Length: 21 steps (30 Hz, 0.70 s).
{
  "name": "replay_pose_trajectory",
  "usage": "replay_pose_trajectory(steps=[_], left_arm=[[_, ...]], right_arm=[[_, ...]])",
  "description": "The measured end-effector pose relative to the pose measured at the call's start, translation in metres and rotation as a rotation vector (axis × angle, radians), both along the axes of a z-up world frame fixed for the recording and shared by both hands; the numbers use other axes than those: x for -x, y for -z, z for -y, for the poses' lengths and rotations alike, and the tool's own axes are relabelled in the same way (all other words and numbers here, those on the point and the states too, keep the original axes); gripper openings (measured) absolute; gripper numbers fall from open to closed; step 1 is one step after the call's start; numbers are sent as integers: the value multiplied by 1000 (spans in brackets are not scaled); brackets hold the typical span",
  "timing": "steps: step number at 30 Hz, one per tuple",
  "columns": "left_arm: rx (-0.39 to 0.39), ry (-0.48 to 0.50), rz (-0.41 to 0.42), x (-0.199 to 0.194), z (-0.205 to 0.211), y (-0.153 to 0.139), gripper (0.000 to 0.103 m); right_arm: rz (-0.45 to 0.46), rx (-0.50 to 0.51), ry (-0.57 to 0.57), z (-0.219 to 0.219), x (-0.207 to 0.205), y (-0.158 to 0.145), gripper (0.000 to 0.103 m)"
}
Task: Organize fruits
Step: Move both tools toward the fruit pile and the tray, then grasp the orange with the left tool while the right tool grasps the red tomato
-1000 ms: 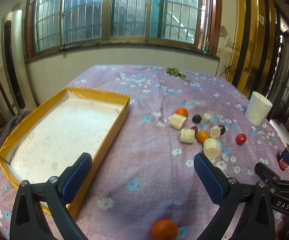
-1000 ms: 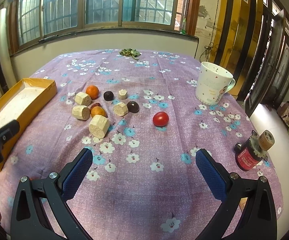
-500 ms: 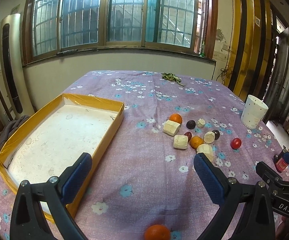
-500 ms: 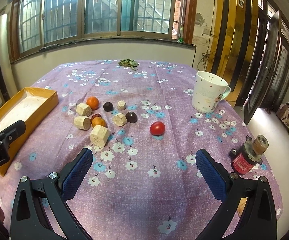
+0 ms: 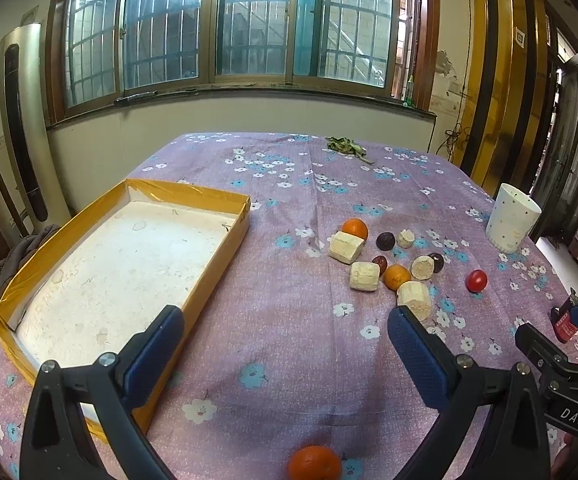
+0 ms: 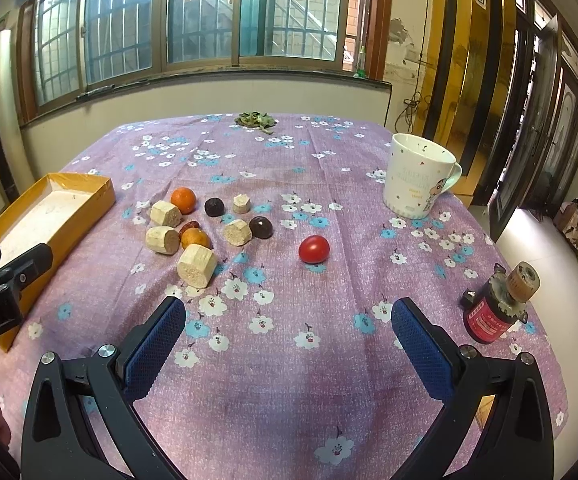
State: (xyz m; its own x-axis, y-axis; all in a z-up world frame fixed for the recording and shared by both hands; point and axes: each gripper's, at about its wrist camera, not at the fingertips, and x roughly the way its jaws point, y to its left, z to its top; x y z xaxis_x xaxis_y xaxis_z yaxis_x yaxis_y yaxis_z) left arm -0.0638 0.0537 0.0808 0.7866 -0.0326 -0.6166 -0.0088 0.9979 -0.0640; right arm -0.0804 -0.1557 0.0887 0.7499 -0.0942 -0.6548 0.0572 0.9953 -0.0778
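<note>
A yellow-rimmed tray (image 5: 209, 276) with a white floor lies at the left of the purple flowered tablecloth; it also shows in the right wrist view (image 6: 89, 204). Right of it sits a cluster of oranges (image 5: 355, 228) (image 6: 183, 200), pale cut chunks (image 5: 346, 247) (image 6: 196, 266) and dark round fruits (image 5: 385, 241) (image 6: 214, 206). A red tomato (image 5: 476, 280) (image 6: 314, 249) lies apart on the right. One orange (image 5: 315, 462) lies close below my left gripper (image 5: 285, 344). Both my left gripper and my right gripper (image 6: 288, 334) are open and empty above the cloth.
A white mug (image 6: 419, 176) (image 5: 511, 222) stands at the right. A small red motor-like cylinder (image 6: 497, 306) lies near the table's right edge. Green leaves (image 6: 256, 119) lie at the far end. A chair with grey cloth (image 5: 5, 252) is left of the table.
Both grippers have lifted and pulled back a little, so the table and fruits appear lower and farther. Both stay open; no fruit has moved.
</note>
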Motion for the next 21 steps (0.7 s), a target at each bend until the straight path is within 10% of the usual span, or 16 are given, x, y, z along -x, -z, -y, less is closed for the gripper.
replay_pose_trajectory(steps=[11,21], left_arm=[[-61,-1,-70,4,-8,5,103],[-123,243,-230,45,4,19,103]], right_arm=[[-37,-8,-20,1,-7,8,103],[-68,-39,-38,7,-14,18,103]])
